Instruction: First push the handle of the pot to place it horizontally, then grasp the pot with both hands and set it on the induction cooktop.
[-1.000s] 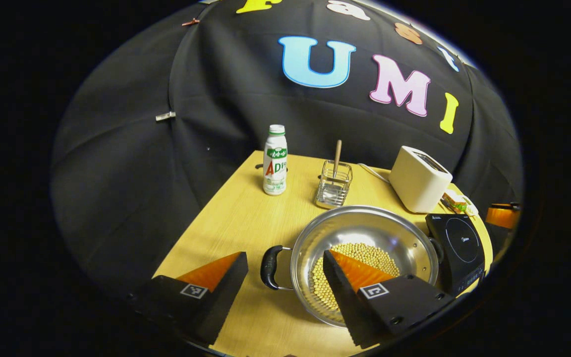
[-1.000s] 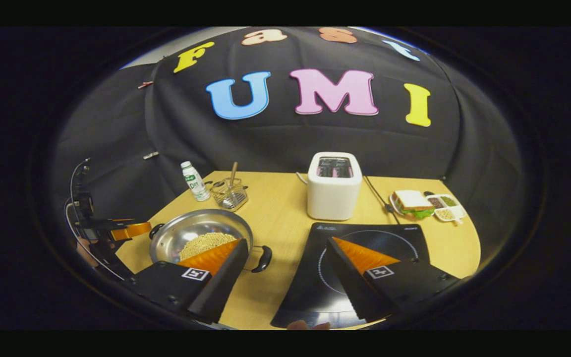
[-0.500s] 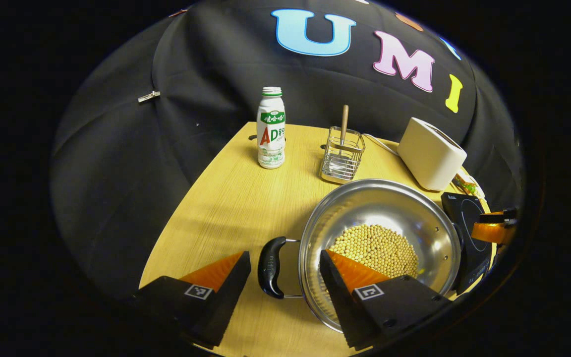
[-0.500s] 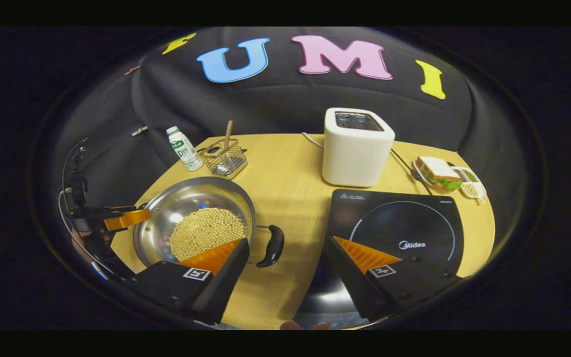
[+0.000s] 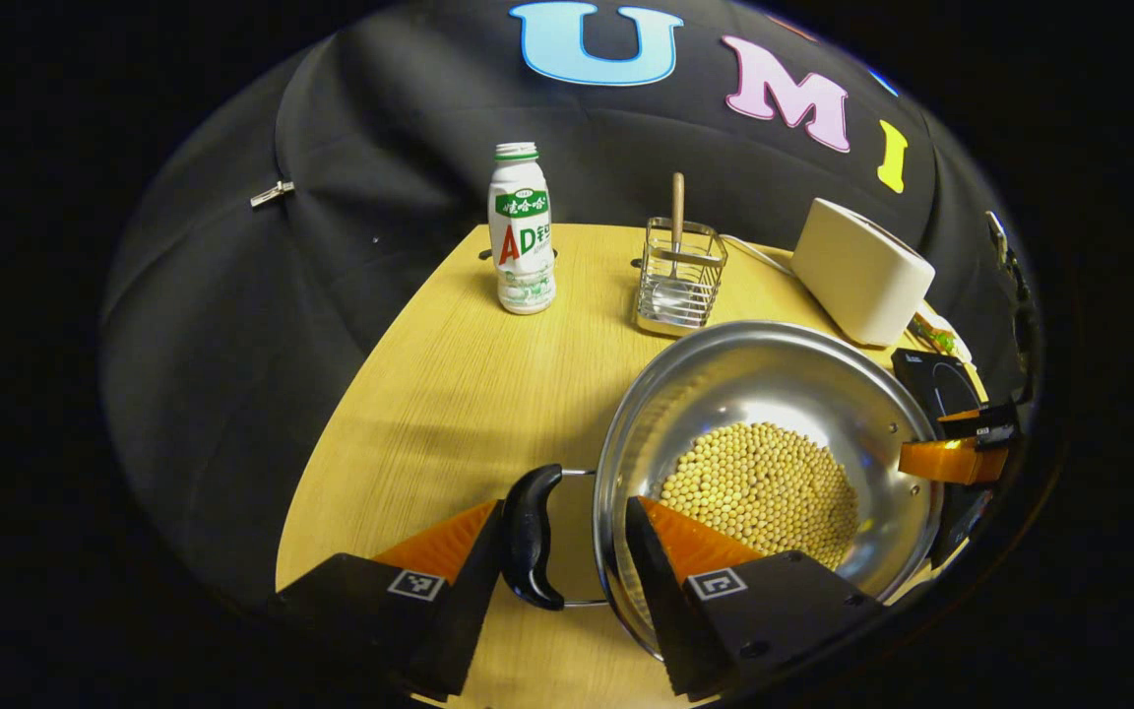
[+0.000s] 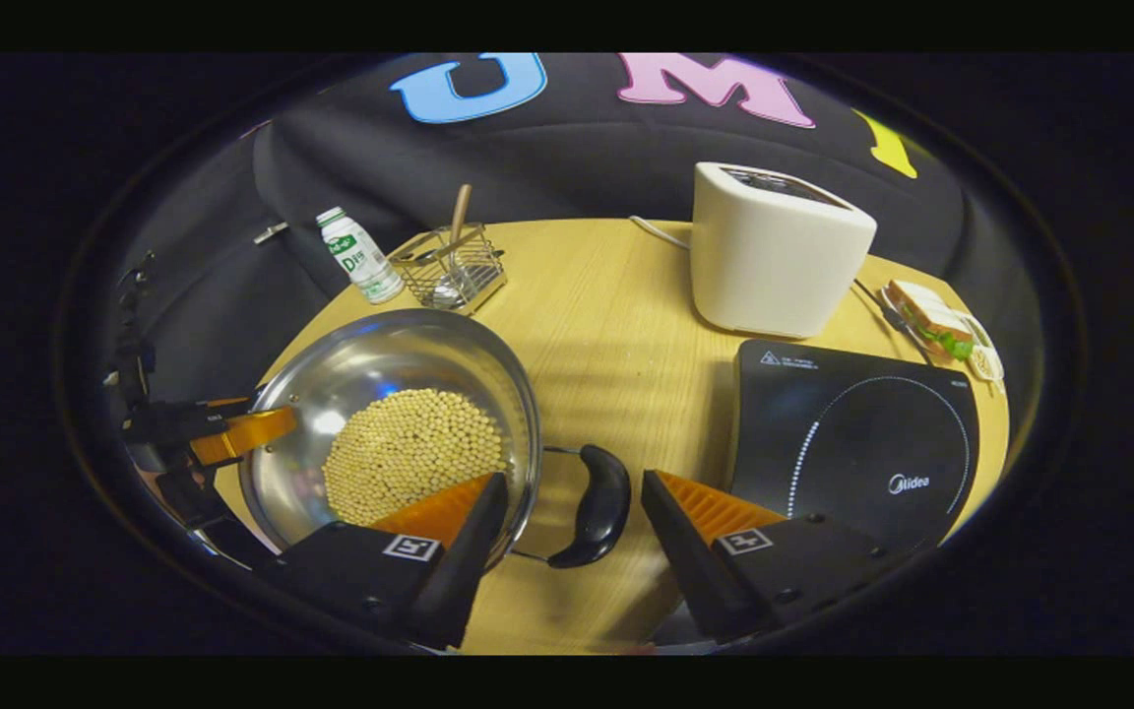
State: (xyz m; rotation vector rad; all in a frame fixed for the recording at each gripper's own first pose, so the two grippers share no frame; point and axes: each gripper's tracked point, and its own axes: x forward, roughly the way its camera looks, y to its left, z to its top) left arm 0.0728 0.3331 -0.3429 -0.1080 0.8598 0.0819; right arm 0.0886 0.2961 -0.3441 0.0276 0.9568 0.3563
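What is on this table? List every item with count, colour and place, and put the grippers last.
pot: 1, steel, table's left, holding yellow beans
pot handles: 2, black, one per side
cooktop: 1, black, right
toaster: 1, white, behind the cooktop
bottle: 1, white and green, back left
wire basket: 1, steel, beside the bottle
sandwich: 1, far right
table: 1, light wood
left gripper: open around one handle
right gripper: open around the other

Steel pot [image 5: 774,394] of yellow beans [image 5: 764,487] on the table [image 5: 449,394], black induction cooktop [image 6: 852,433] alongside.
Upright, wide and shiny, beans heaped across the bottom; one black loop handle [image 5: 531,537] out each side [image 6: 598,504]; flat cooktop bare, near but apart.
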